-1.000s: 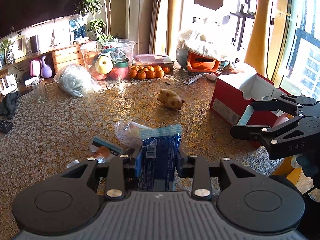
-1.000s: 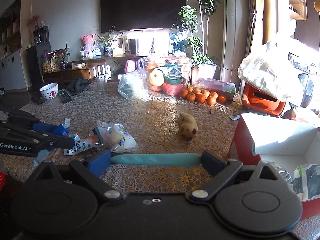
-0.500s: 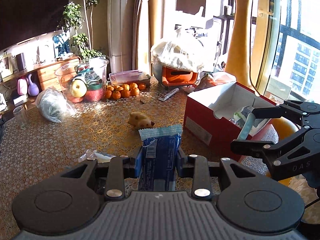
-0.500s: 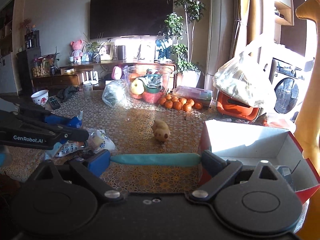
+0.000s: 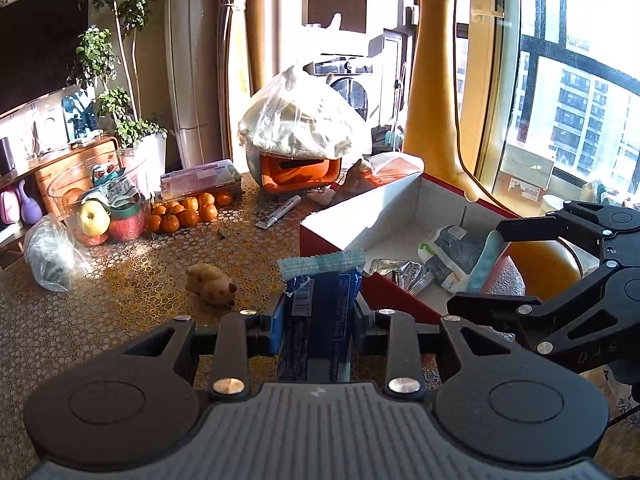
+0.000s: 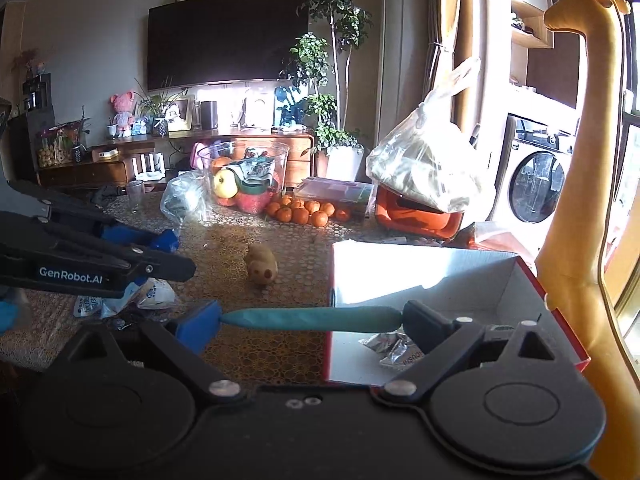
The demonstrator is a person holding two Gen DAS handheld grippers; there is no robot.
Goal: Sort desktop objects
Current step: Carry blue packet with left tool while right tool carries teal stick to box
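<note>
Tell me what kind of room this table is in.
Most likely a home living room, high up in an apartment block: a big wall-mounted TV over a wooden sideboard, a washing machine by the window, and tower blocks outside.

a dark blue snack packet (image 5: 318,312) with a barcode and a pale crimped top edge is held upright, just before the near wall of a red box (image 5: 384,286) with a white inside. a teal, sausage-shaped piece (image 6: 312,319) is held level by its two ends, across the box's left wall (image 6: 330,344). a silver wrapper (image 5: 404,274) and a white-and-dark packet (image 5: 452,258) are seen lying inside the box. more small packets (image 6: 154,294) are left on the patterned tabletop (image 5: 120,280).
</note>
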